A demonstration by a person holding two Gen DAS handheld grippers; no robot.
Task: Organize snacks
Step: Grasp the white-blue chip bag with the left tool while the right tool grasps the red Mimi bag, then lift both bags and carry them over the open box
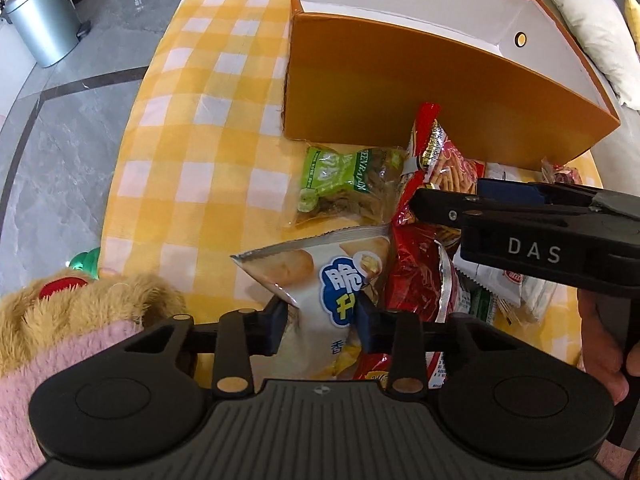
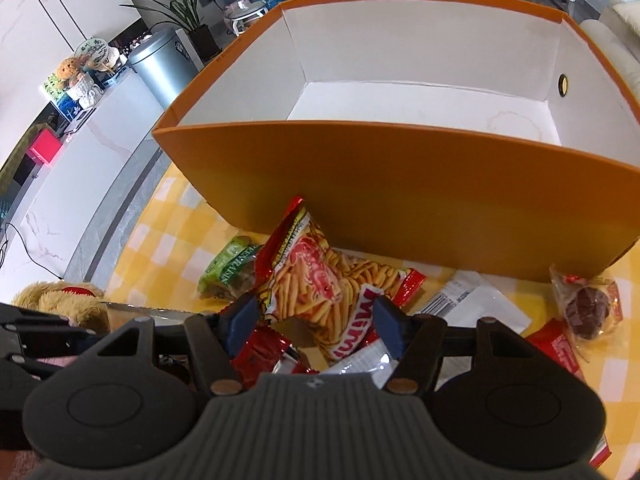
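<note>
Two grippers work the snack pile on the counter [image 1: 192,128]: left gripper [image 1: 322,322] fingers clamped on white chip bag [image 1: 320,276], right gripper [image 2: 316,322] fingers released over fries-stick packet [image 2: 320,280]; next likely lifting into empty orange box [image 2: 400,184].

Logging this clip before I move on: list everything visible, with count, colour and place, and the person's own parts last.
box: 1, orange outside, white inside, nothing seen in it, behind the snacks
tablecloth: 1, yellow and white check, under everything
white chip bag: 1, white with blue print, nearest the left claw
green raisin packet: 1, green, before the box's left corner
stick snack bag: 1, red and yellow, centre of the pile
chocolate packet: 1, clear with red, right end
plush toy: 1, tan, left table edge
bin: 1, silver, on the floor
left claw: pads pressing the white chip bag
right claw: open over the stick snack bag
</note>
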